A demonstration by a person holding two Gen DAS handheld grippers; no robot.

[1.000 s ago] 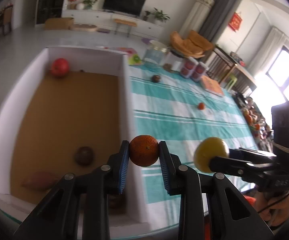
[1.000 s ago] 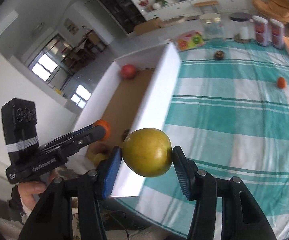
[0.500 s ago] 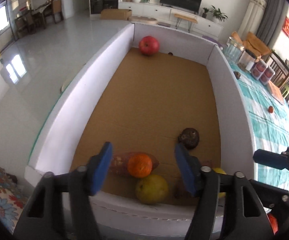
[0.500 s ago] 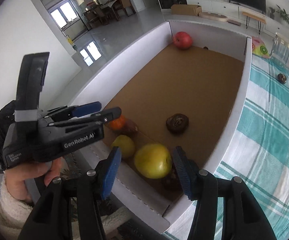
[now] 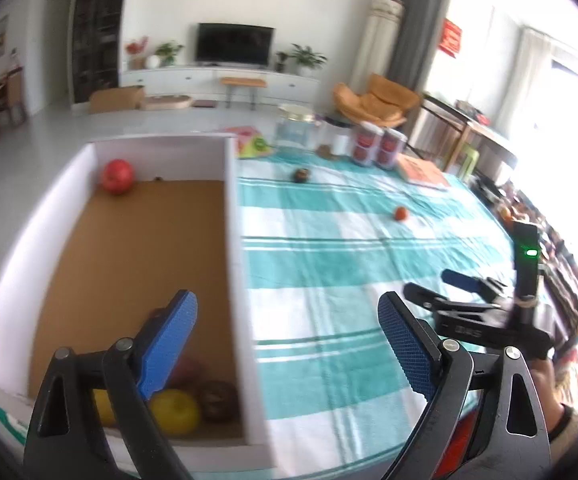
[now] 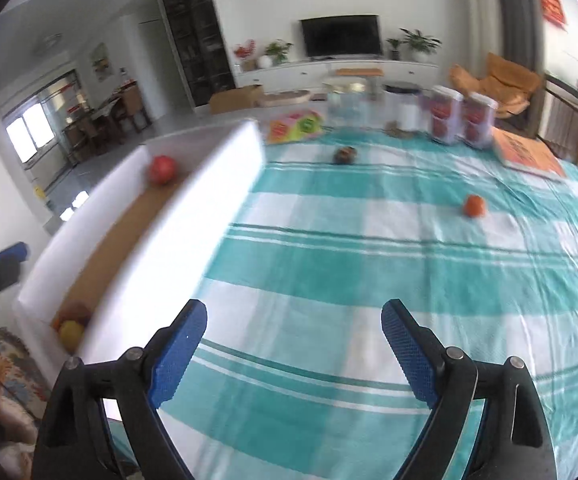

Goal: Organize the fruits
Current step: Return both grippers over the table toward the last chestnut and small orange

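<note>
The left gripper [image 5: 287, 322] is wide open and holds nothing. Its blue pads [image 5: 171, 338] stand far apart. It hangs over the white wall of the box [image 5: 238, 248]. One pad is over the box floor and the other is over the cloth [image 5: 349, 240].

Down low, just under the left pad, some fruits sit in the near corner of the box. There is a yellow fruit [image 5: 175, 410] and a dark brown fruit [image 5: 218, 400] beside it. A reddish one behind them is blurred. Far ahead, in the back corner of the box, sits a red apple [image 5: 117, 176].

The right gripper [image 6: 293, 334] is wide open too, with nothing in it. It is over the cloth, with the box to its left. It also shows to the right of the left gripper in the left view [image 5: 459, 286].

Two fruits lie on the cloth, far ahead of both grippers. A small orange one [image 6: 473, 205] is ahead and to the right. A dark one [image 6: 345, 155] is farther off, near the jars [image 6: 461, 118] at the back of the table.
</note>
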